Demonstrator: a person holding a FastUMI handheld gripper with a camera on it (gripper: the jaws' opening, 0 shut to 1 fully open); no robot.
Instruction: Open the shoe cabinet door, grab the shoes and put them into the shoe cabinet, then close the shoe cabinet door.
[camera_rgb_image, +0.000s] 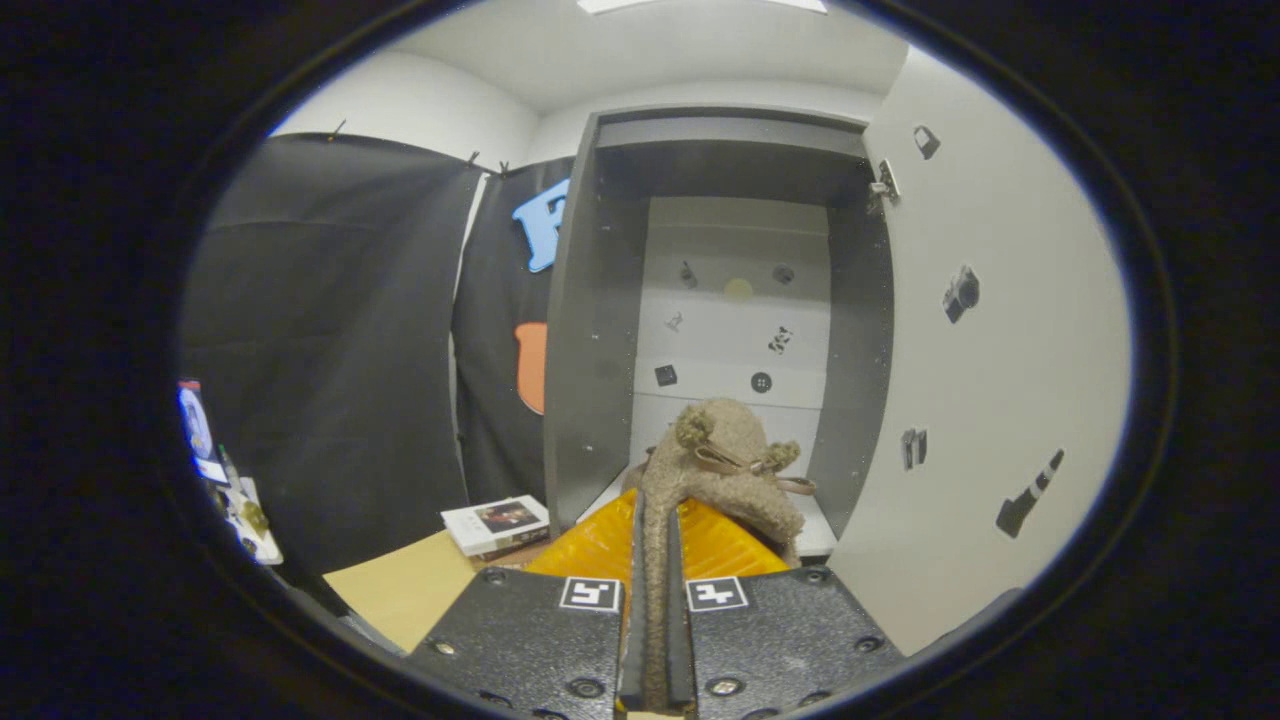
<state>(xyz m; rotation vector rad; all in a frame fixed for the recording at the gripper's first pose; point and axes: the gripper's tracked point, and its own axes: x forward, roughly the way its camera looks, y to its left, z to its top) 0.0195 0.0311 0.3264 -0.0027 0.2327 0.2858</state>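
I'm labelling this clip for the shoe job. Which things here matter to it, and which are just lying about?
Job: fuzzy brown shoe pinched in the gripper; shoe cabinet, its door swung open.
Lying about: book on the tan surface beside the cabinet.

a book (497, 523) on a tan surface (405, 590) beside black cloth (330, 350)
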